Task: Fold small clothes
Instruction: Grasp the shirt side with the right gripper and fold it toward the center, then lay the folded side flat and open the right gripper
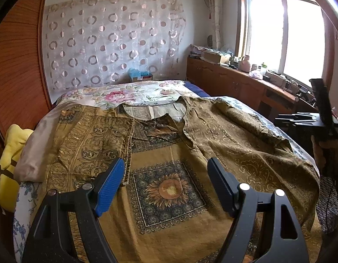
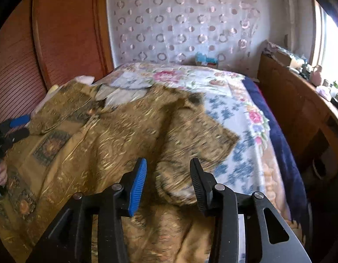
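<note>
An olive-gold patterned shirt (image 1: 169, 153) lies spread on the bed, neckline toward the far end, its left side folded inward over the body. My left gripper (image 1: 165, 175) hovers open and empty above the sunflower square on the shirt's middle. In the right wrist view the shirt (image 2: 116, 131) is blurred; its right sleeve (image 2: 197, 135) lies crumpled on the bedspread. My right gripper (image 2: 168, 173) is open and empty just above that sleeve. The right gripper also shows at the left view's right edge (image 1: 300, 118), and the left gripper at the right view's left edge (image 2: 15, 127).
The bed carries a floral bedspread (image 1: 129, 94), also seen in the right wrist view (image 2: 234, 114). A yellow plush (image 1: 9, 160) and a pale pillow (image 1: 35, 151) lie at the bed's left. A wooden wardrobe (image 1: 18, 65) stands left; a cluttered wooden cabinet (image 1: 234, 81) runs under the window.
</note>
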`<action>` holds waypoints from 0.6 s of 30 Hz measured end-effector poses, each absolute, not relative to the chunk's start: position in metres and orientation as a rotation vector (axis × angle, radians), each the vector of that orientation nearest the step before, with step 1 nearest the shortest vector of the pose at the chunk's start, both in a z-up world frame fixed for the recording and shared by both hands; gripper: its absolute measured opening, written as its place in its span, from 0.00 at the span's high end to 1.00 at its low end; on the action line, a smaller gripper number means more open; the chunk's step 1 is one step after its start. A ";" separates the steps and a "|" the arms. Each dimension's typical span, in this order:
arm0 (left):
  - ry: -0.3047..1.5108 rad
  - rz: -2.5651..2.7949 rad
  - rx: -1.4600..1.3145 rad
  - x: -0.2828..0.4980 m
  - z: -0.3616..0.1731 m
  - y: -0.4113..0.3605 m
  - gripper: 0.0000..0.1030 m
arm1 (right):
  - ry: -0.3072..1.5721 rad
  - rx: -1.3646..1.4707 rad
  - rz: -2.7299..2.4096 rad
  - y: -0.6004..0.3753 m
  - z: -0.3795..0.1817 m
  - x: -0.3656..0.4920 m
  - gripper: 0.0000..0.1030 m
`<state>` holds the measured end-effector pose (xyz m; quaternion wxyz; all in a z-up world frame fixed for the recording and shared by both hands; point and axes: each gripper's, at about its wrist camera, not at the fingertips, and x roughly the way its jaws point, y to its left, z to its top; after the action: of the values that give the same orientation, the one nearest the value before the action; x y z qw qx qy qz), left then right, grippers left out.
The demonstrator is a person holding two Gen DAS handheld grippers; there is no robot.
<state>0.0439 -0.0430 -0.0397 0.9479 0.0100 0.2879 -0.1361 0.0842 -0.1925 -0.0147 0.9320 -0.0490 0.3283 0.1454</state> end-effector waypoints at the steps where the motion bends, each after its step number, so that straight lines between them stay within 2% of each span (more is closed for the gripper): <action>1: 0.586 -0.278 0.021 0.044 -0.040 -0.043 0.24 | 0.677 -0.096 0.284 -0.196 -0.015 0.088 0.58; 12: 0.595 -0.282 0.024 0.044 -0.042 -0.046 0.24 | 0.831 -0.014 0.237 -0.219 -0.054 0.146 0.58; 17: 0.596 -0.282 0.022 0.044 -0.043 -0.046 0.24 | 0.827 -0.028 0.241 -0.217 -0.051 0.153 0.59; 18: 0.595 -0.282 0.023 0.044 -0.043 -0.046 0.24 | 0.825 -0.050 0.243 -0.215 -0.051 0.154 0.65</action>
<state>0.0439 -0.0459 -0.0433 0.9462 0.0111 0.2923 -0.1385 0.1538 -0.2148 -0.0512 0.9087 -0.0241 0.3997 0.1180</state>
